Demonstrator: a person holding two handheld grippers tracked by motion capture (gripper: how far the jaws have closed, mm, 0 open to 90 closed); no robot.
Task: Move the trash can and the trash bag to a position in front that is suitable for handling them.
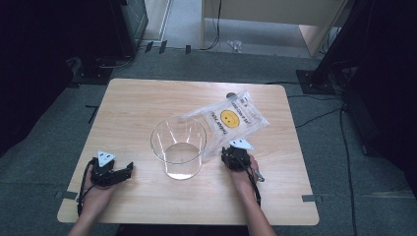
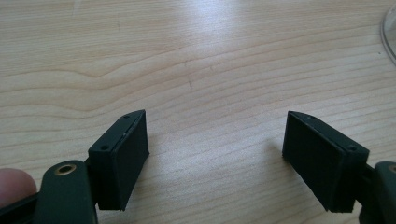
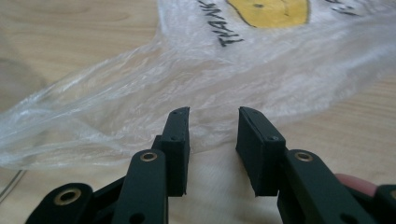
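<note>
A clear round container [image 1: 178, 147] stands in the middle of the wooden table [image 1: 137, 103]. A thin clear plastic bag [image 1: 231, 118] with a yellow smiley face and black lettering lies to its right, one end draped against the container's rim. My right gripper [image 1: 234, 151] is at the bag's near edge. In the right gripper view its jaws [image 3: 212, 126] stand a little apart, and the bag [image 3: 187, 70] lies just beyond the tips with nothing pinched. My left gripper [image 1: 129, 169] rests low at the front left. Its jaws [image 2: 215, 154] are wide open over bare wood, with the container's edge [image 2: 390, 32] to its right.
A small dark object [image 1: 230, 95] sits at the table's far edge behind the bag. Black stands [image 1: 319, 73] and cables [image 1: 314, 118] are on the grey floor around the table, with pale wooden furniture [image 1: 275, 14] at the back.
</note>
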